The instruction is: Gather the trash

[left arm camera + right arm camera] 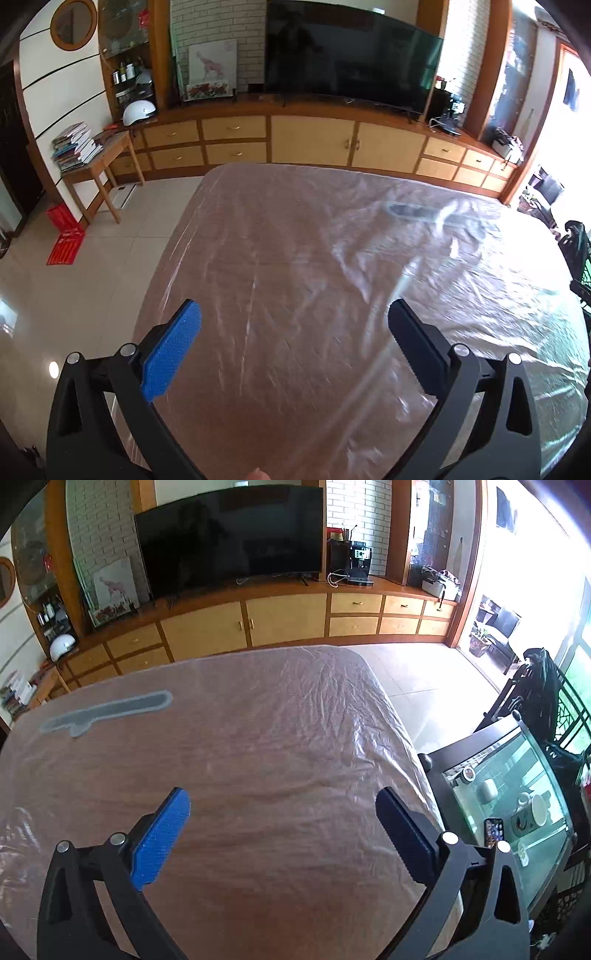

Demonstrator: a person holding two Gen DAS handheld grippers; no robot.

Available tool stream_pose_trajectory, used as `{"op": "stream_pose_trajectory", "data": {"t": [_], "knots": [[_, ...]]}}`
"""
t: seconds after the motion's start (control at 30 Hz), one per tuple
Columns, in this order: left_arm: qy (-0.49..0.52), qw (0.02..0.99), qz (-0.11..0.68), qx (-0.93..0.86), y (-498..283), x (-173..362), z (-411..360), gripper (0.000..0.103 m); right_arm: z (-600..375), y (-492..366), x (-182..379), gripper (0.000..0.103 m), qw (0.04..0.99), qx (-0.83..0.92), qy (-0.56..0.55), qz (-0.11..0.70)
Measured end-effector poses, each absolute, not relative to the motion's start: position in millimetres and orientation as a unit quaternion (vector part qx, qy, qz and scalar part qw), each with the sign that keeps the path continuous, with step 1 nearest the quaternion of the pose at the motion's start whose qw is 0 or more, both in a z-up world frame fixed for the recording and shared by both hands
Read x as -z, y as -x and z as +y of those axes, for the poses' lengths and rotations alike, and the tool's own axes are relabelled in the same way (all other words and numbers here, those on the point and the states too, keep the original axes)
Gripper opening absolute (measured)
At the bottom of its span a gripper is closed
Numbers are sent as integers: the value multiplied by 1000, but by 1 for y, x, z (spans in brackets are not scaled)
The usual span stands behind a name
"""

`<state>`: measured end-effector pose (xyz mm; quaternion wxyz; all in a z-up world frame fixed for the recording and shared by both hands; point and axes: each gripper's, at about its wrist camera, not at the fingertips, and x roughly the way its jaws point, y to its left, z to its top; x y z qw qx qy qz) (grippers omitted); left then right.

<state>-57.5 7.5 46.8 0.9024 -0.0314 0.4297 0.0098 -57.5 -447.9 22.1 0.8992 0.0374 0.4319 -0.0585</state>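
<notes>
The left gripper (293, 314) hangs released above the near part of the tabletop (295, 406), its blue-padded fingers (173, 350) spread wide with nothing between them. The right gripper (282, 801) is likewise released over the near part of the same tabletop (277, 849), fingers (162, 834) wide apart and holding nothing.

A crinkled clear plastic sheet (351, 716) covers the whole brown surface and drapes over its right edge. The only loose piece on it is a long grey strip of packaging (110, 709), lying flat toward the far left of the right wrist view; in the left wrist view the same grey strip (413, 213) lies at the far right, blurred by glare, well apart from both grippers.

Just right of the tabletop stands a dark glass-topped side table (517, 775) carrying a phone (494, 831), cups and small dishes. On the floor to the left a small wooden table (107, 162) holds a stack of books (74, 146), with red bags (64, 240) beside its legs.

Farthest away, a long wooden cabinet (314, 138) runs along the wall, bearing a large dark television (351, 59), a white helmet (138, 110) at its left end, and a black coffee machine (360, 563) to the right
</notes>
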Motion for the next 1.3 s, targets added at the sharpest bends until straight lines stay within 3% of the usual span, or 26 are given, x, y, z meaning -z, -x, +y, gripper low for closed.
{"op": "stream_pose_trajectory", "data": {"t": [0.3,0.63,1.3], "knots": [[47,896,442,-22,19,-31,28,101,-457,45,-6,99,895,61,-36,440],[29,895,444,-28,42,-27,23,101,-448,66,-4,99,893,58,-2,446],[20,884,465,-35,38,-11,24,102,-469,66,1,99,884,76,-39,459]]}}
